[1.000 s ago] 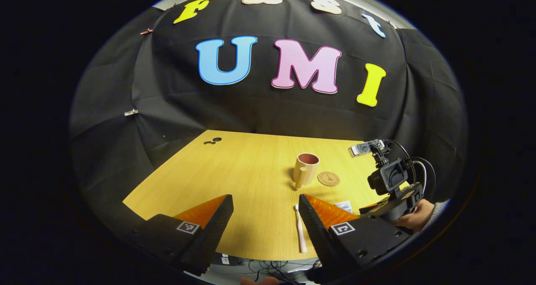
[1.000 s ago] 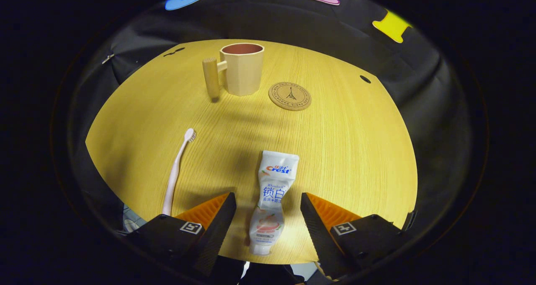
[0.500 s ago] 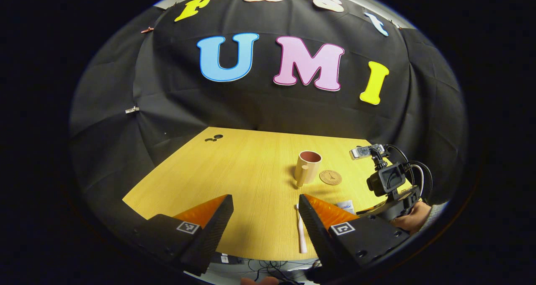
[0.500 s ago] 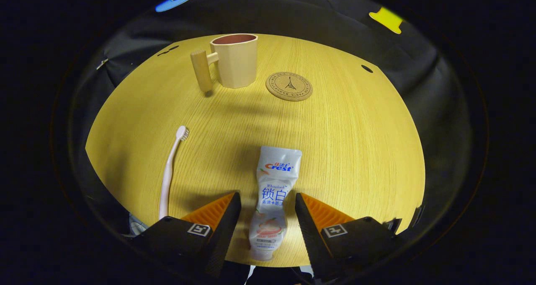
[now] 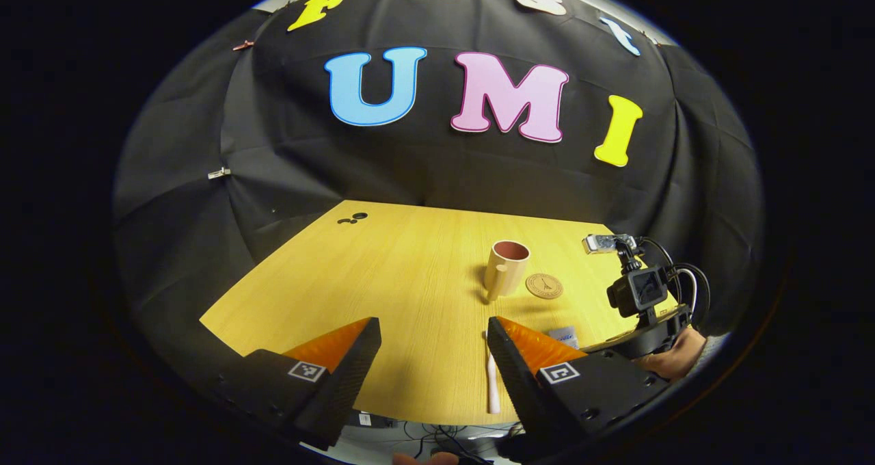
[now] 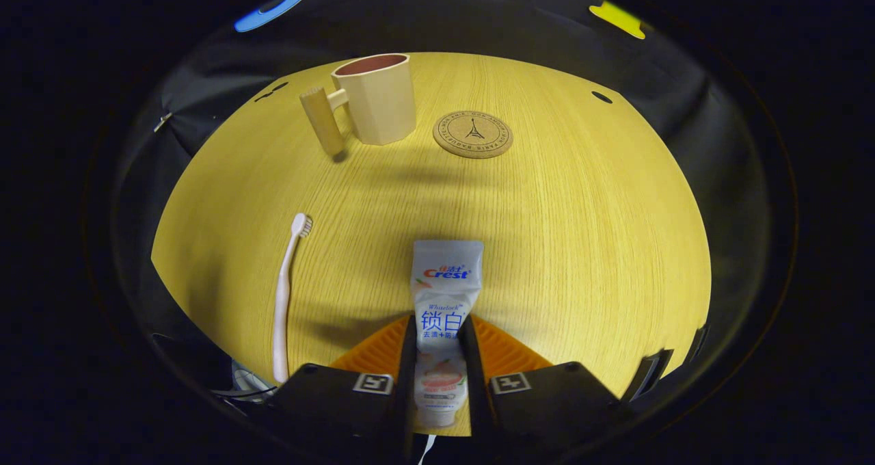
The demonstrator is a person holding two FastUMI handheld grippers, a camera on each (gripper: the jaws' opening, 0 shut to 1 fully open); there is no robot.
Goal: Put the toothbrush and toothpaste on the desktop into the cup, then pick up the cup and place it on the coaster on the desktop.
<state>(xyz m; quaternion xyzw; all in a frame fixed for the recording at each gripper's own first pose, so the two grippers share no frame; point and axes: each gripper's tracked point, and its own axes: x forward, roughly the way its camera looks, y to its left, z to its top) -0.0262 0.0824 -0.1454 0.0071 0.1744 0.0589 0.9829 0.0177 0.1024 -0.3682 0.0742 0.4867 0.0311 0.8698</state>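
- In the right gripper view, the right gripper [image 6: 438, 338] has its jaws clenched on the toothpaste [image 6: 443, 314], one finger pressing each side of the tube's lower half.
- The toothpaste lies flat on the counter [image 6: 581, 232], cap end toward 6 o'clock at the near edge and flat crimped end toward 12 o'clock.
- The toothbrush [image 6: 286, 294] lies on the counter at about 9 o'clock from the toothpaste, well apart from it, bristle head toward 12 o'clock and handle end over the near edge.
- The cup [image 6: 374, 99] stands upright near the far side at roughly 11 o'clock from the toothpaste; its handle points to 9 o'clock.
- The coaster [image 6: 472, 135] lies flat just beside the cup, at its 3 o'clock, not touching it.
- In the left gripper view, the left gripper [image 5: 433, 331] has its jaws released, spread wide with nothing between them, above the near edge of the counter [image 5: 383, 280].
- There the toothbrush [image 5: 492, 376] lies just beside the inner edge of the 3 o'clock finger.
- The cup [image 5: 506, 269] and coaster [image 5: 544, 286] sit toward 1 o'clock from the left gripper.
- The right gripper's body with its camera [image 5: 639, 294] sits at 3 o'clock, held by a hand [image 5: 673, 359], with a corner of the toothpaste [image 5: 564, 335] showing beside it.
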